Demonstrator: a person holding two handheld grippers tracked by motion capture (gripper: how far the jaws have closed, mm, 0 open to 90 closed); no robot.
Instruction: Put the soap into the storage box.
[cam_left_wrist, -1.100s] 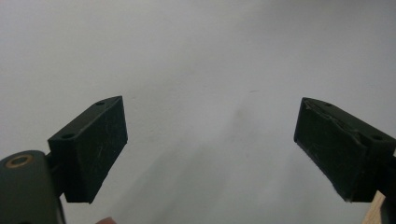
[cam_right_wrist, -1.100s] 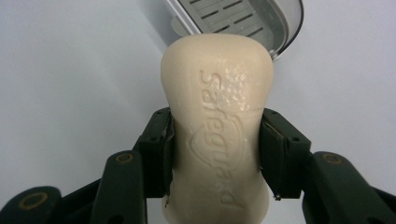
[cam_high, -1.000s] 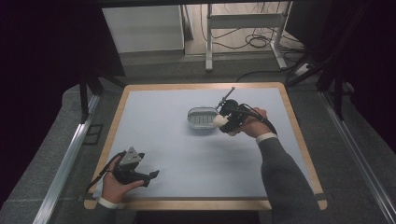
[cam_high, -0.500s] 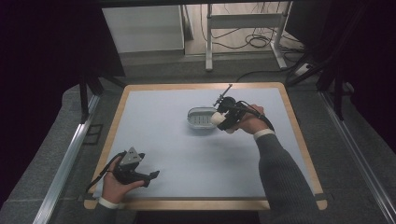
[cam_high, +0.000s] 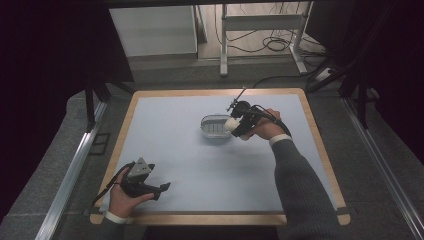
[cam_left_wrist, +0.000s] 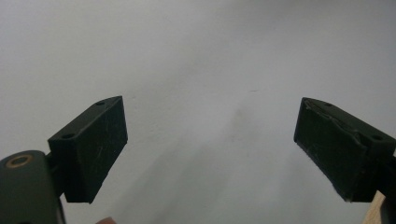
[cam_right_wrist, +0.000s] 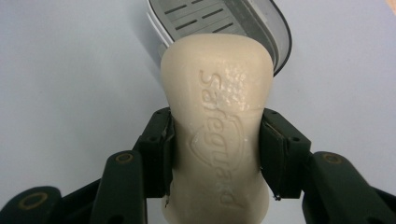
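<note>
1. While clamped on the cream, waisted soap bar (cam_right_wrist: 217, 135), the right gripper (cam_high: 239, 125) hovers it at the grey slotted oval soap dish (cam_high: 215, 126), likely to set it inside.
2. Left gripper (cam_high: 150, 186) rests near the table's front edge, jaws apart, empty, out of the way.
3. Pale blue mat on wood-rimmed table (cam_high: 210, 219); dark room, cables on the floor (cam_high: 275, 45) behind.

"Safeguard" – embossed on cream soap bar (cam_right_wrist: 219, 135)
</note>
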